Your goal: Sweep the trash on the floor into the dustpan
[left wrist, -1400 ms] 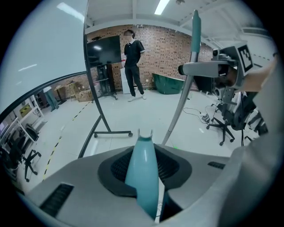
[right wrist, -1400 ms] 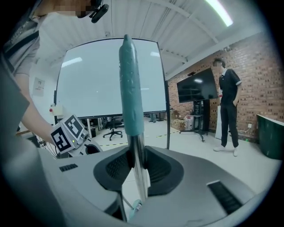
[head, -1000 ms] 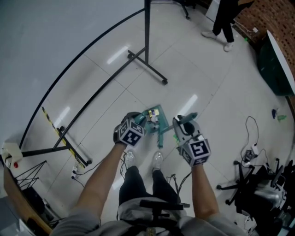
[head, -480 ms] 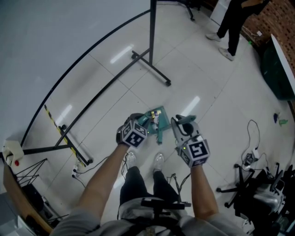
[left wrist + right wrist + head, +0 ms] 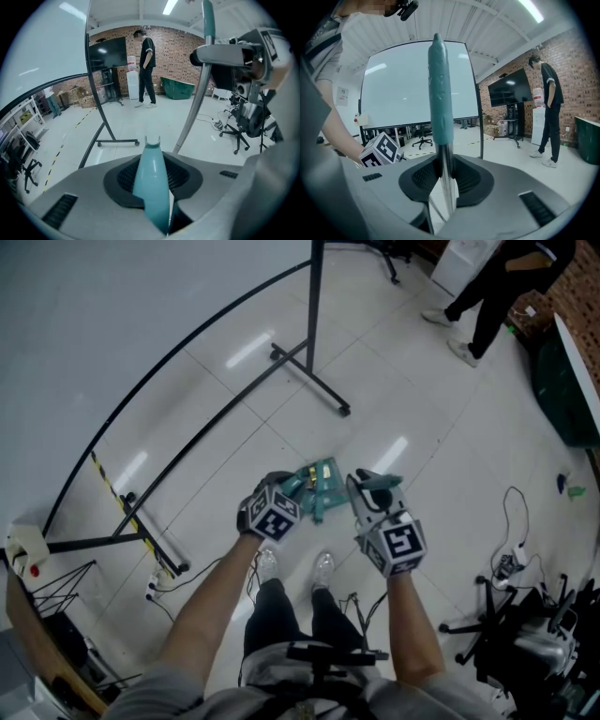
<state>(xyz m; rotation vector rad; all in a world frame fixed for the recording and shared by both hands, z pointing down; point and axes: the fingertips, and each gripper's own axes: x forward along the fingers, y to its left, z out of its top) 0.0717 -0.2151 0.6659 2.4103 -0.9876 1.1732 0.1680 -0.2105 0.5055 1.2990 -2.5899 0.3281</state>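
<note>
In the head view my left gripper (image 5: 289,489) is shut on the teal handle of the dustpan (image 5: 323,476), which hangs just above the white floor ahead of my feet. The left gripper view shows that handle (image 5: 151,173) pinched between the pads of the left gripper (image 5: 154,197). My right gripper (image 5: 371,487) sits just right of the dustpan, shut on the broom (image 5: 382,482). In the right gripper view the broom's metal shaft passes upright through the right gripper (image 5: 445,187) and its teal grip (image 5: 440,93) rises above. Whether there is trash in the pan I cannot tell.
A black stand with a curved frame (image 5: 314,324) and a white screen fill the far left. A person (image 5: 497,287) stands at the far right by a green bin (image 5: 567,381). Cables and an office chair (image 5: 525,624) lie at the right; my shoes (image 5: 322,568) are below the dustpan.
My right gripper has drifted a little with the broom, and the broom's lower end now lies closer to the dustpan. The left gripper and the dustpan have stayed where they were.
</note>
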